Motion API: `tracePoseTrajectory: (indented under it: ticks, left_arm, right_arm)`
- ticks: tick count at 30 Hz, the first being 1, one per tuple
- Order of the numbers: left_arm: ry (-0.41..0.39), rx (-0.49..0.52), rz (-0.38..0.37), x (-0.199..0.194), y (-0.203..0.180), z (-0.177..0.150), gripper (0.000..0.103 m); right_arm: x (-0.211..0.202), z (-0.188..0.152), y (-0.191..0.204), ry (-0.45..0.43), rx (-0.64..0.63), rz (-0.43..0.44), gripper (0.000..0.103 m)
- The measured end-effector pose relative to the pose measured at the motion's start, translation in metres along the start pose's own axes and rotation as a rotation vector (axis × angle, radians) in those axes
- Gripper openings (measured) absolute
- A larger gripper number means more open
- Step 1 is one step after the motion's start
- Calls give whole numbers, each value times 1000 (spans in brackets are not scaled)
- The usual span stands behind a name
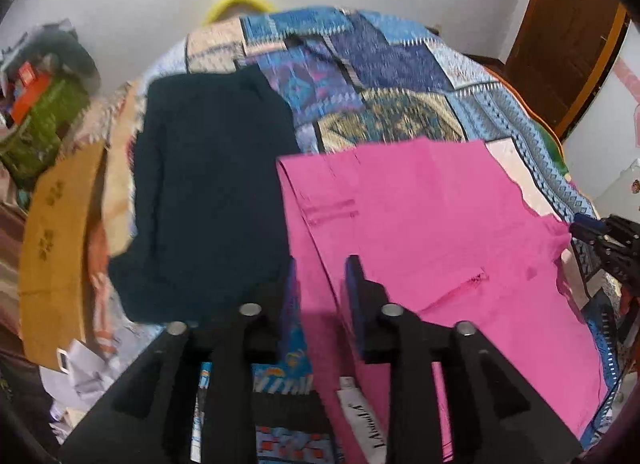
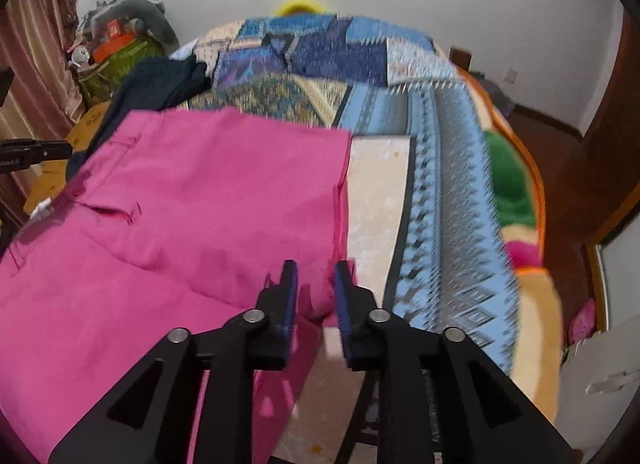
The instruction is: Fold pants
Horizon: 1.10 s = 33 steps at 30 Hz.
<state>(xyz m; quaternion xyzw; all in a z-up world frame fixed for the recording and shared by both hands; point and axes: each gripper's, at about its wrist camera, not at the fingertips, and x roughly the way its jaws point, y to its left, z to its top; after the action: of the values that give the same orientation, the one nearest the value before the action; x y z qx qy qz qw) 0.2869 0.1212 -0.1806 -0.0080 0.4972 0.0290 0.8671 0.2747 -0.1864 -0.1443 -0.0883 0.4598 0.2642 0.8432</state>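
Pink pants [image 1: 420, 223] lie folded on a patterned bedspread [image 1: 380, 75]. In the left wrist view my left gripper [image 1: 320, 284] stands over their left edge, jaws apart, with pink cloth between the fingers; a white label [image 1: 362, 420] shows below. In the right wrist view the pants [image 2: 180, 203] fill the left half. My right gripper [image 2: 316, 284] sits at their right edge, jaws a little apart with a fold of pink cloth between them. The right gripper also shows in the left wrist view [image 1: 608, 240], at the pants' right edge.
A dark navy garment [image 1: 208, 191] lies left of the pants. A yellow-brown cloth [image 1: 56, 248] and clutter [image 1: 40, 111] sit at the bed's left side. A white wall is behind, a brown door [image 1: 568, 31] at right. The left gripper's body [image 2: 28, 151] shows at far left.
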Motion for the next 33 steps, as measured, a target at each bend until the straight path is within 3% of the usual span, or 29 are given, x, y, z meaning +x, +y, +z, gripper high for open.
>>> tracePoseTrajectory:
  ticks: [7, 11, 24, 28, 33]
  left_arm:
    - [-64, -25, 18, -9, 15, 31, 47]
    - [-49, -38, 44, 7, 25, 53, 48]
    - [87, -106, -6, 89, 39, 70, 48]
    - [168, -121, -29, 121, 38, 67, 48]
    - [145, -130, -61, 127, 38, 67, 47]
  right_arm:
    - [-24, 31, 4, -126, -3, 6, 40]
    - [-13, 50, 6, -144, 6, 12, 42]
    - [82, 81, -24, 38, 105, 41, 42]
    - [125, 86, -35, 160, 151, 44, 42]
    - [143, 99, -39, 143, 192, 86, 42]
